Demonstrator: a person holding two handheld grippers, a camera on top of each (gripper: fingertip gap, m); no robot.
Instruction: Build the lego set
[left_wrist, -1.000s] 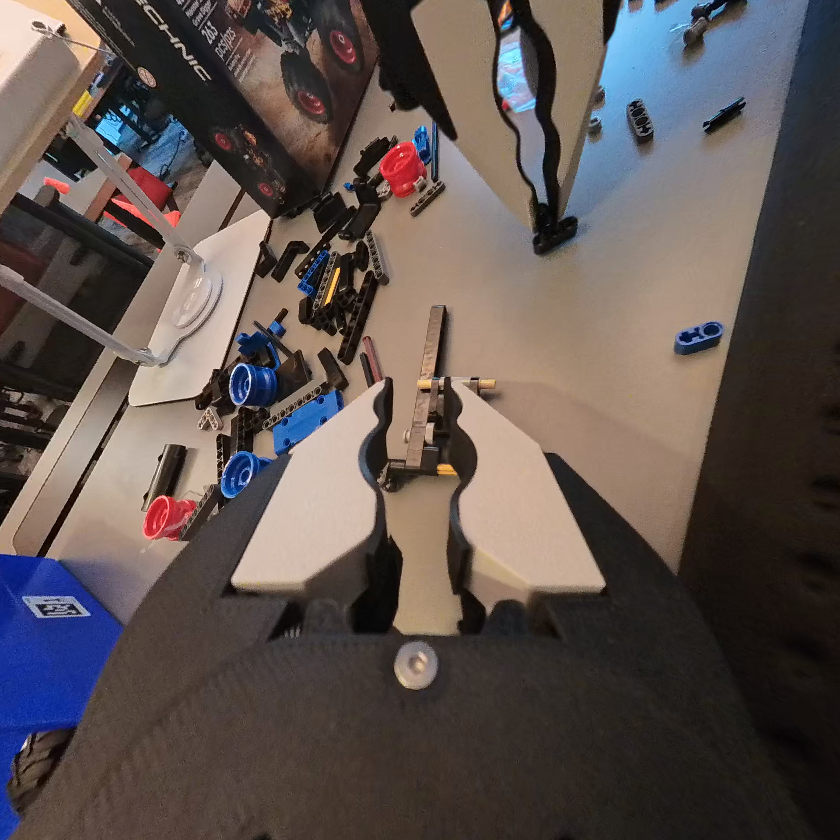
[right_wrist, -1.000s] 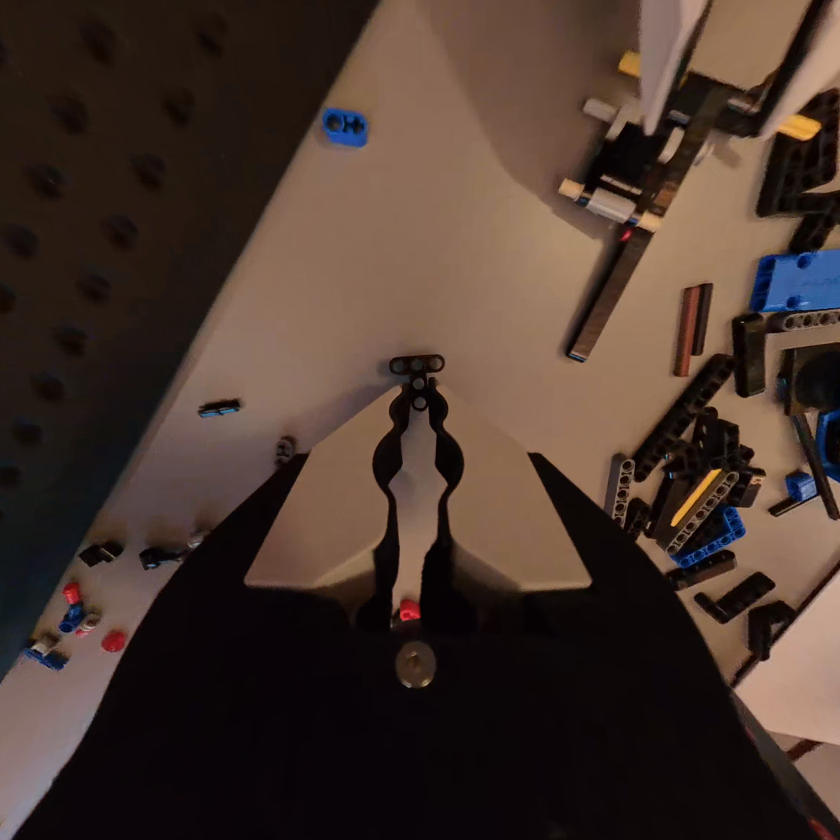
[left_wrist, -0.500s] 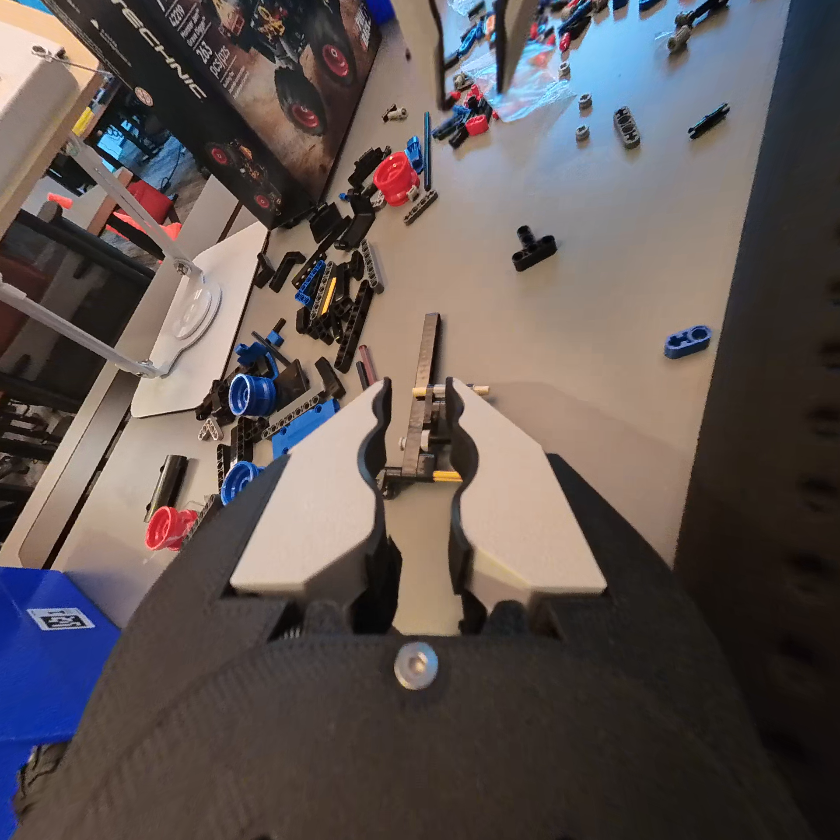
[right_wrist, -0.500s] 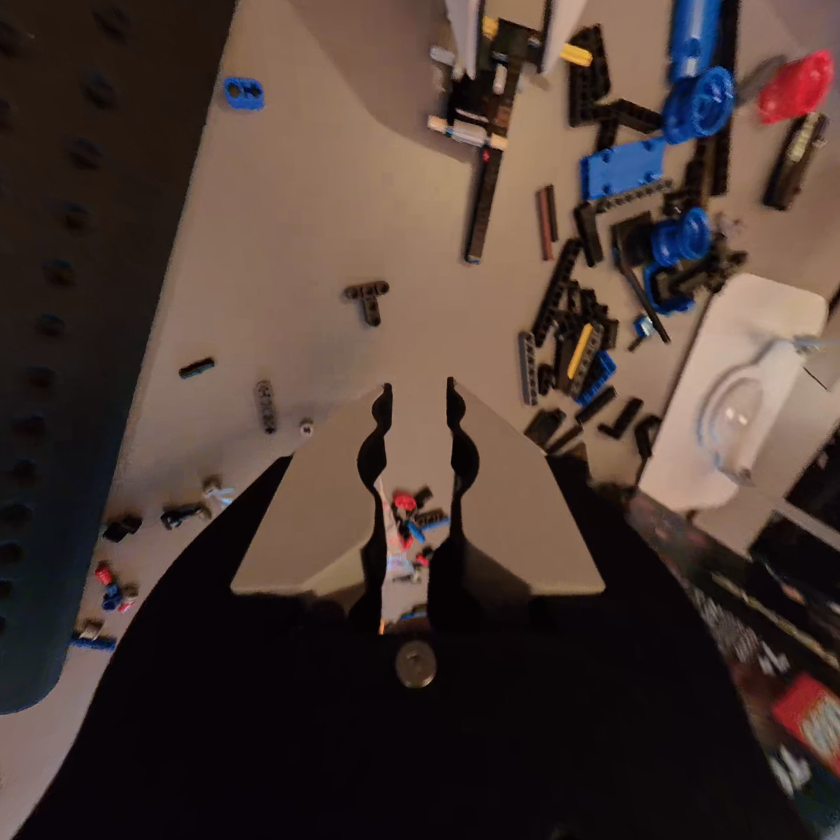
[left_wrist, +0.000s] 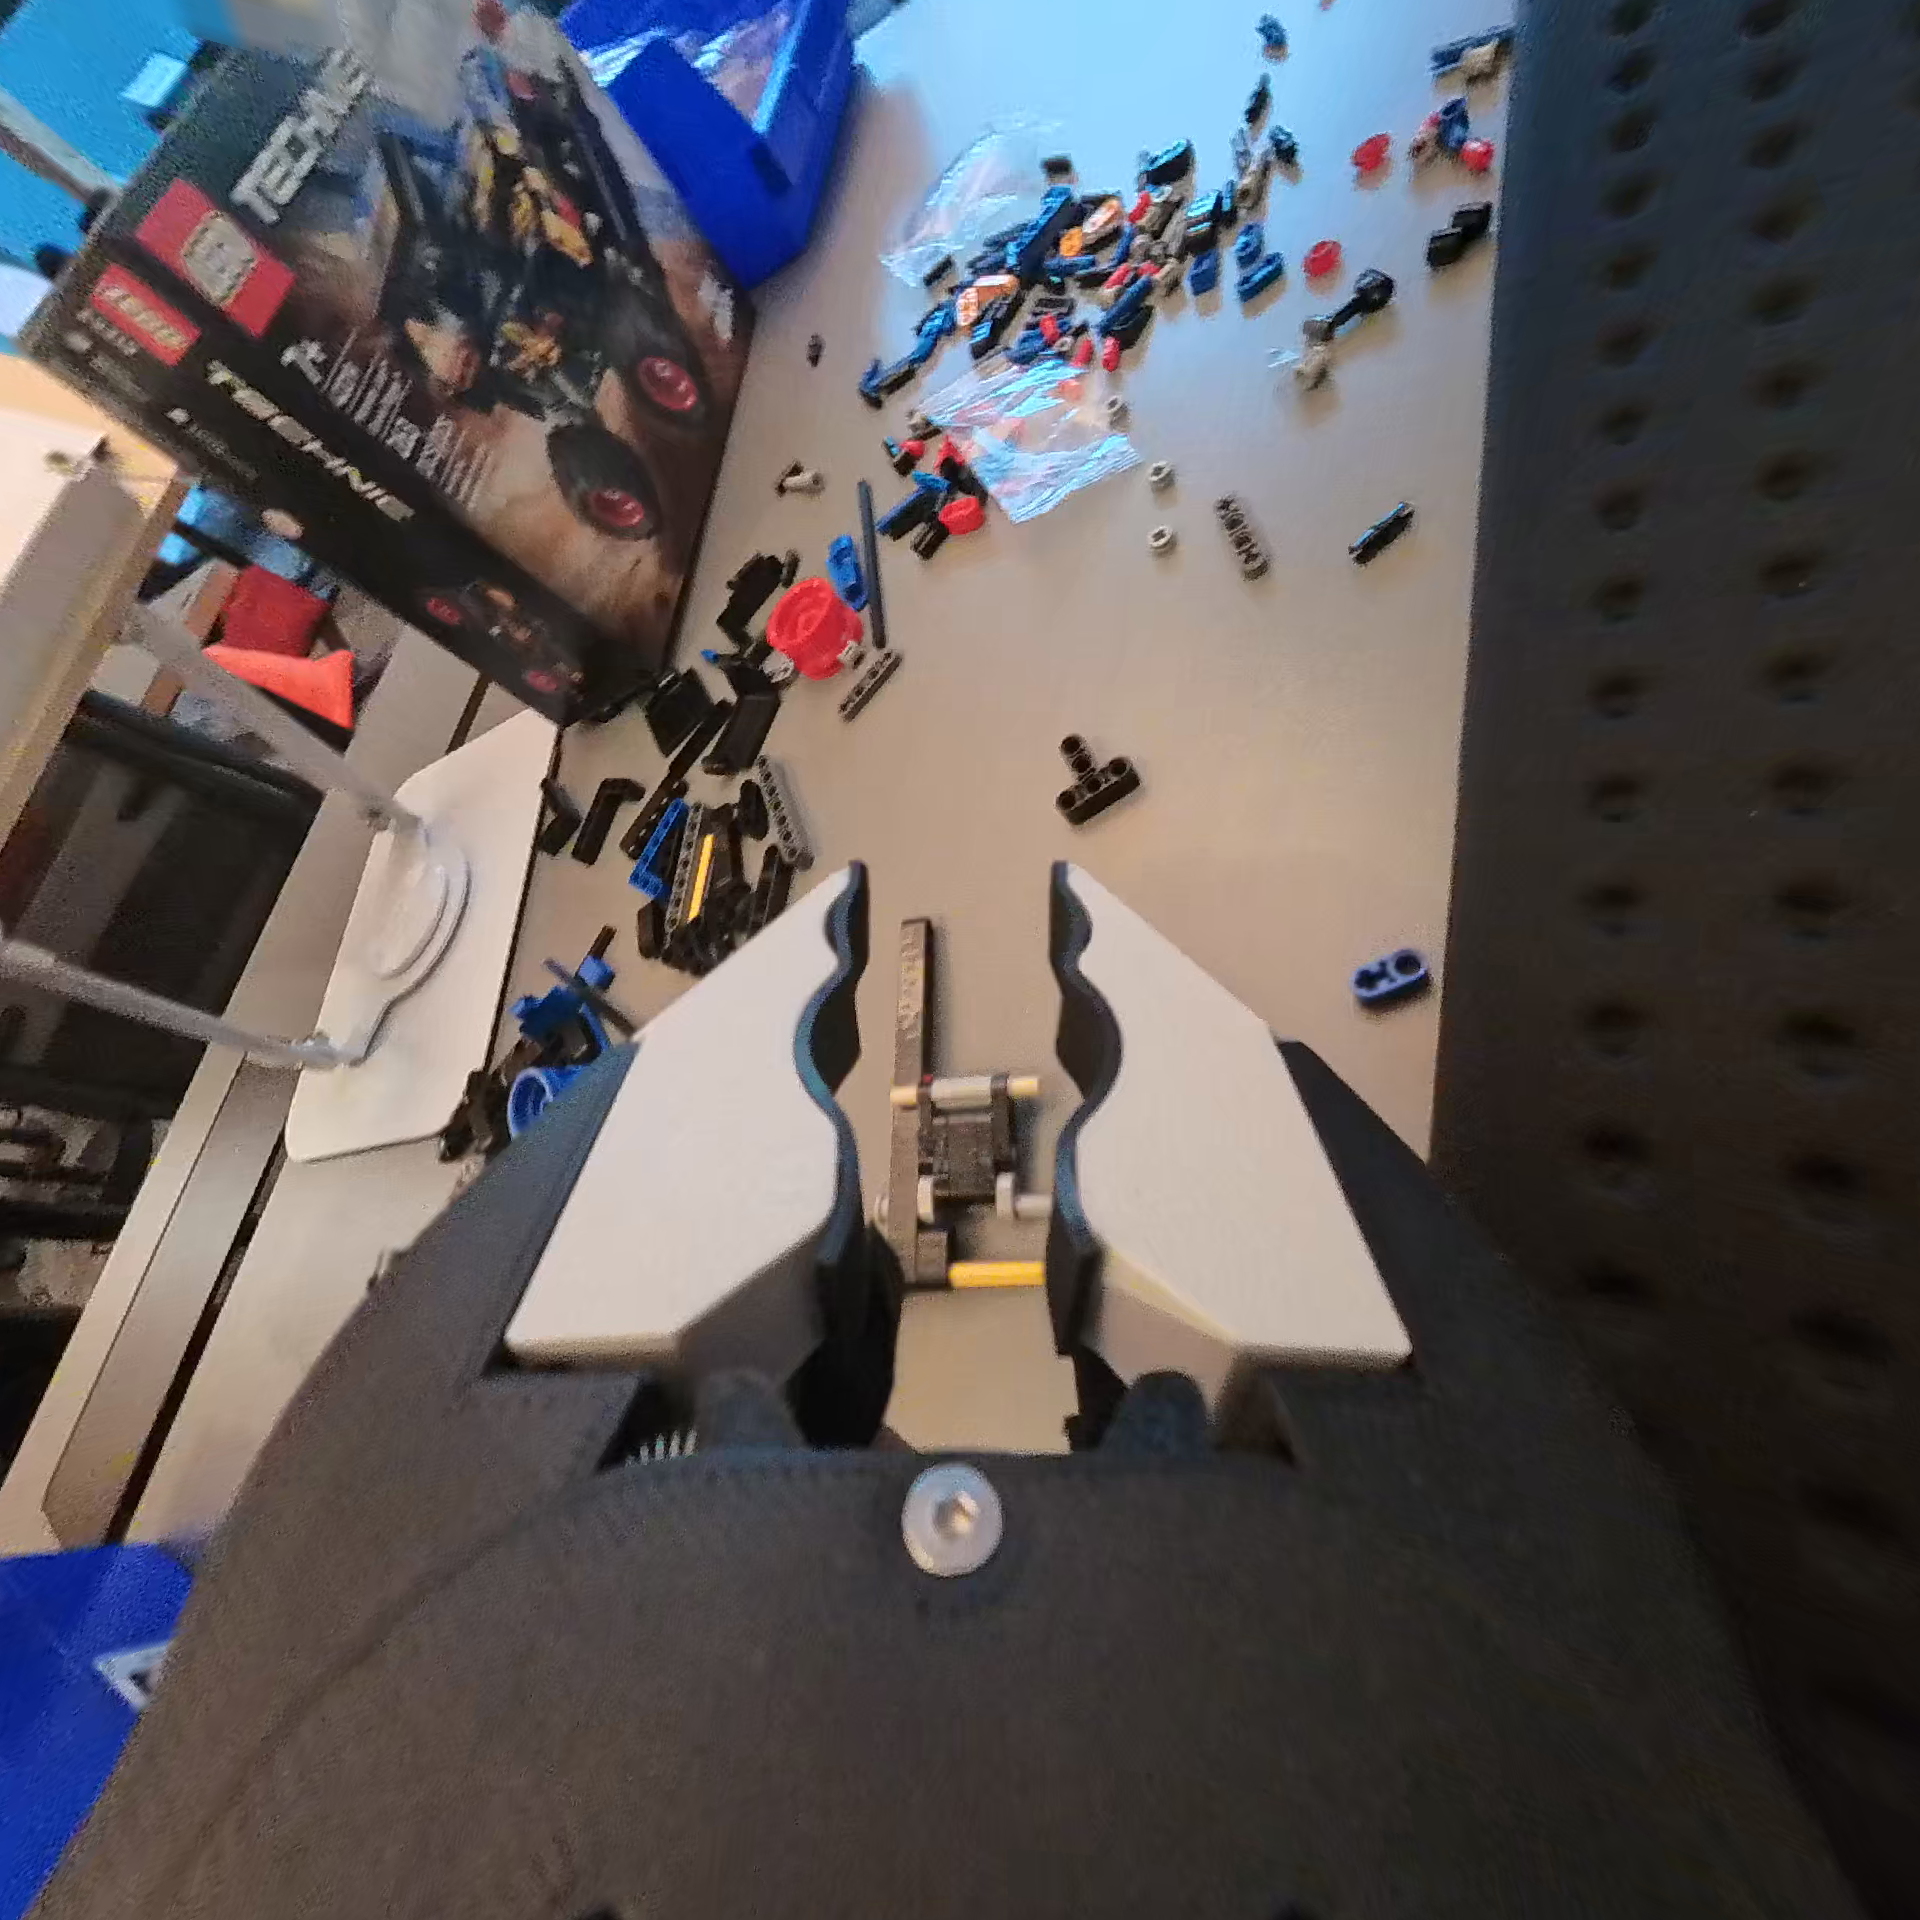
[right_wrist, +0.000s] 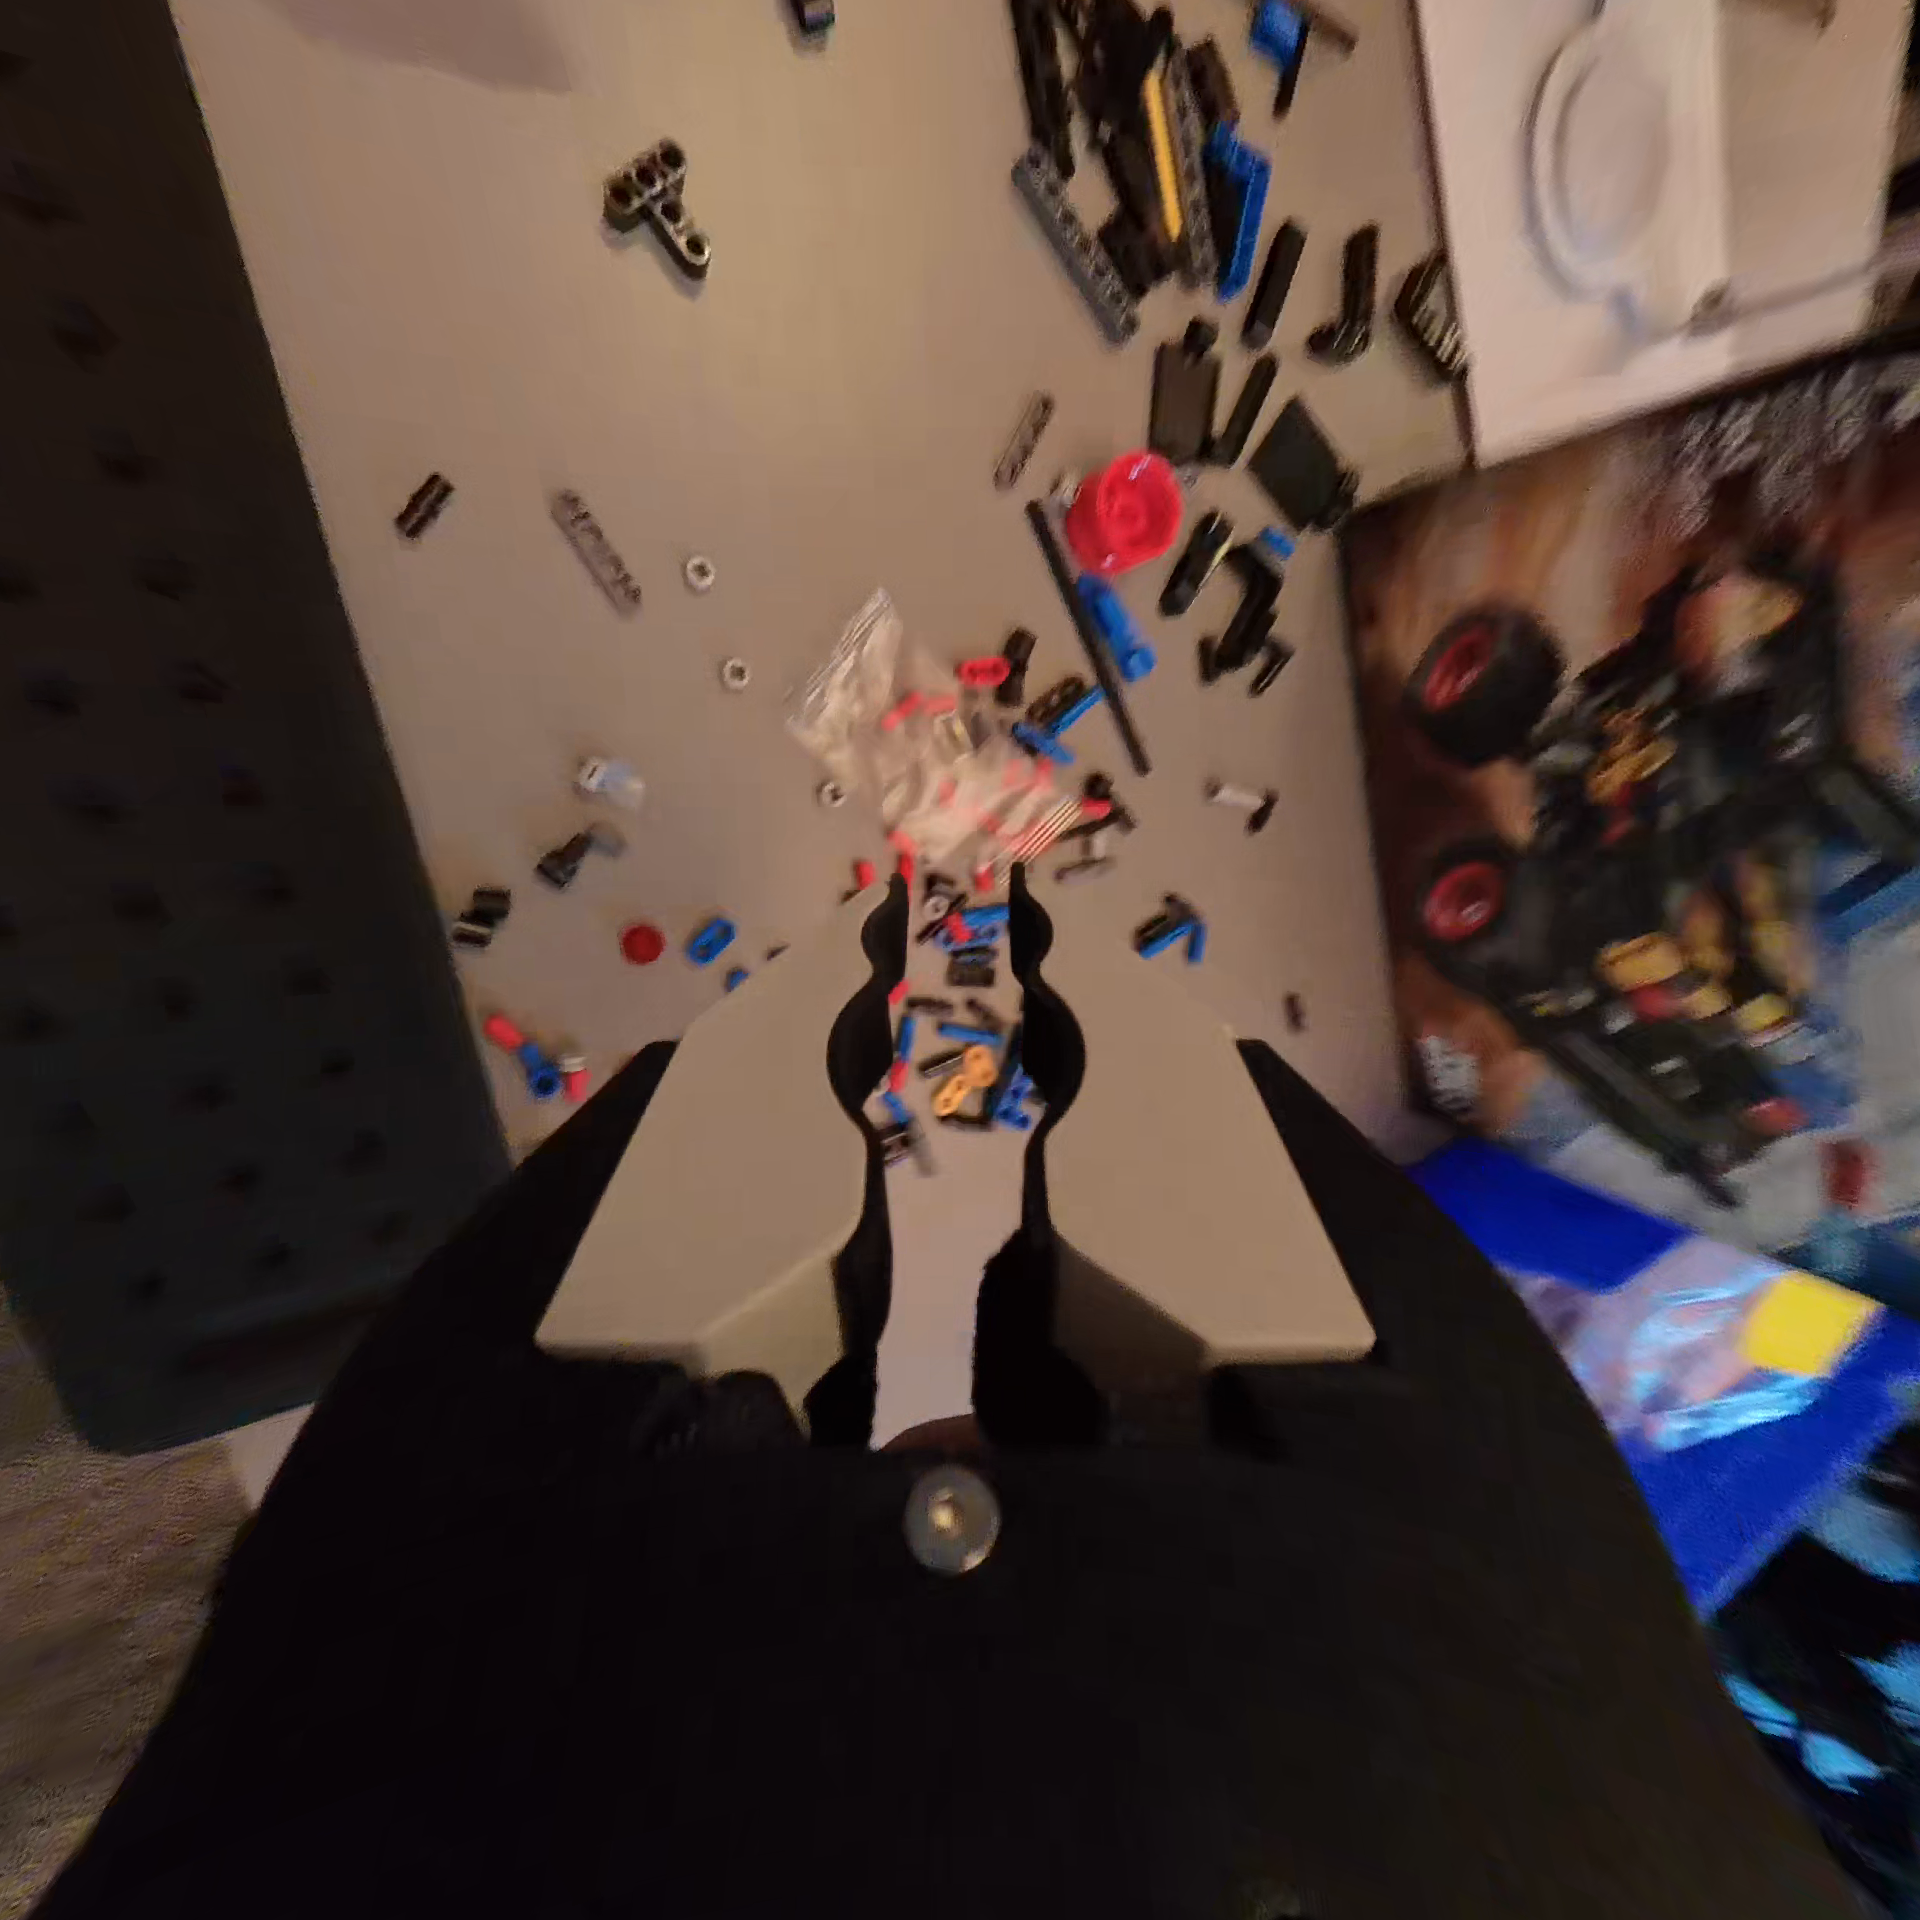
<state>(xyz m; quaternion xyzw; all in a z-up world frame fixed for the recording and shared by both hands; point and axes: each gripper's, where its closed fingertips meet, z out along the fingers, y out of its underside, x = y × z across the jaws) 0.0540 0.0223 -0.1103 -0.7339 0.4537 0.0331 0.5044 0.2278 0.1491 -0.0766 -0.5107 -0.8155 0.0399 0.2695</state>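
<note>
Lying flat on the smooth grey table (left_wrist: 1195, 675), the small assembly (left_wrist: 951, 1148) sits between the spread fingers of the left gripper (left_wrist: 954, 904), which grips nothing; it is a long black studded beam with a blocky black core, pale pins and a yellow axle. Ahead rest a black T-shaped piece (left_wrist: 1096, 779), a ribbed red wheel hub (left_wrist: 814, 629) and a glossy printed box (left_wrist: 416, 343). The right gripper (right_wrist: 956, 894) hovers with its wavy black-edged fingers parted and empty over a scatter of tiny blue, red and black pins (right_wrist: 966, 997) beside a crinkled clear bag (right_wrist: 894, 717); motion blur makes the smallest parts hard to tell apart.
</note>
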